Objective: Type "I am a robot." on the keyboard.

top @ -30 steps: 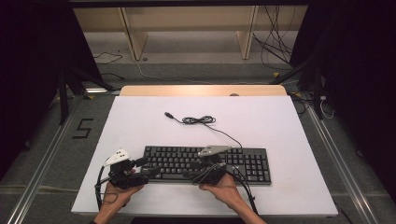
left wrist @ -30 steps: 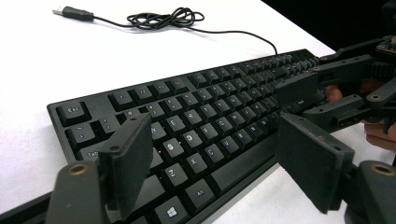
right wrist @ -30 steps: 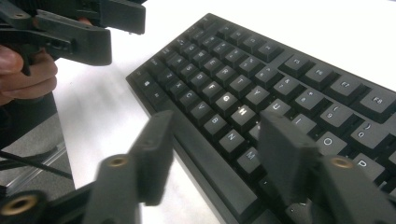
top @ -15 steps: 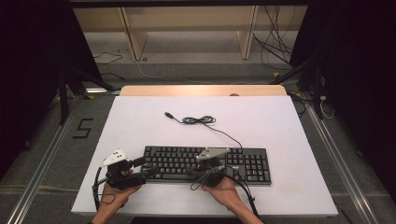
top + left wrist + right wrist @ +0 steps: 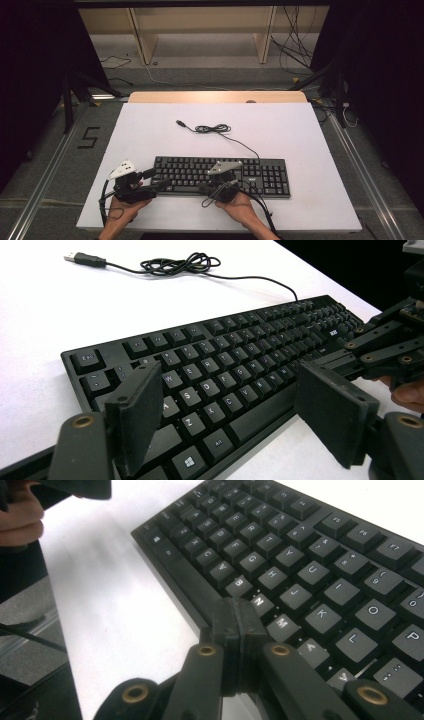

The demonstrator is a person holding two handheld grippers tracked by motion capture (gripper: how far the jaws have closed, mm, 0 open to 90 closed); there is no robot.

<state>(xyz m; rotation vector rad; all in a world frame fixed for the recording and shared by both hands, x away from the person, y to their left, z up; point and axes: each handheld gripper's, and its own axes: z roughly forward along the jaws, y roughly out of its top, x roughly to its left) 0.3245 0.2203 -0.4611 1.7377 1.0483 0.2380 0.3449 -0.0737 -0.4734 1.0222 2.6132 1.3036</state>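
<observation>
**Two grippers at the near edge of a black keyboard**

The keyboard (image 5: 220,176) lies flat on a white table (image 5: 280,130), close to the table's near edge, its long side running across. Behind the keyboard its thin black cable (image 5: 215,129) rests in a loose knot and ends in a USB plug (image 5: 84,259) lying free on the white surface.

The left gripper (image 5: 152,180) sits at the keyboard's left end with its jaws spread wide; in the left gripper view the two black pads (image 5: 137,412) stand apart above the lower-left keys, gripping nothing. The right gripper (image 5: 235,630) is over the keyboard's front edge near the space bar, its jaws having just closed fully together, pad against pad, with nothing between them.

Beyond the keyboard, past the table's far edge, a wooden strip (image 5: 217,97) borders the top, then grey floor, loose cables and the legs of a pale wooden frame (image 5: 264,35). Dark curtains flank both sides.
</observation>
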